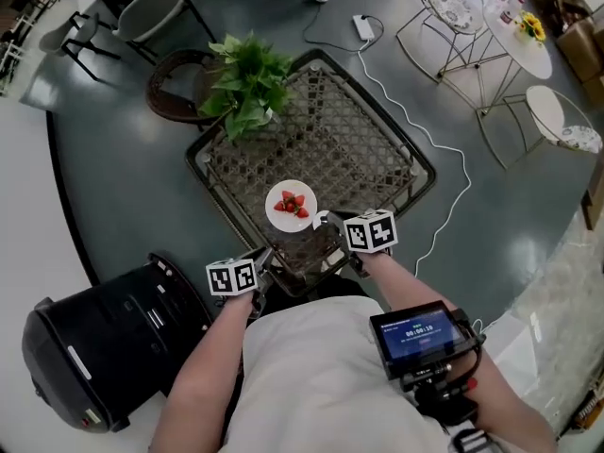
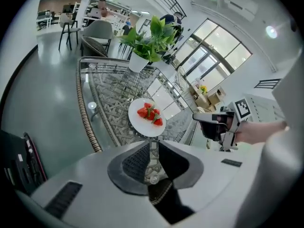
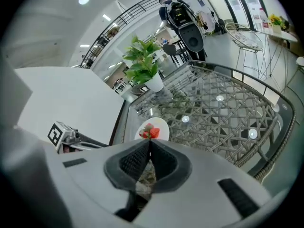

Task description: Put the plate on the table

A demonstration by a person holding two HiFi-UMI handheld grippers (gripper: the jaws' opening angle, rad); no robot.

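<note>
Since the plate sits flat on the table, I judge the placement done, or all but done.

Position: the plate is at the near edge of the glass-over-wicker top, roughly midway left to right. The potted plant is at the far left corner, well apart from it.

Left gripper: jaws together, nothing between the pads. It sits near and left of the plate, clear of it.

Right gripper: jaws also together and empty. In the head view its tips lie just beside the plate's near right rim. I cannot tell from there whether they touch. Its own view shows the plate just beyond the closed tips, not clamped.

Orientation: the plate is round, so it has no long axis to align to. The open face points up and the rim looks level. A small heap of strawberries lies in the middle.

Handling, judged only:
- Looks like glazed white ware, so stiff, smooth and breakable if knocked off this near edge.
- Probably light to moderate in weight, and the berries add little.
- The rim would be slippery in the pads, and the base may slide easily on glass.
- The berries are loose and would roll if the plate tilts.

If a re-grip is needed, take the near rim, one pad above and one below, and keep the plate level. Avoid nudging it with closed tips.
</note>
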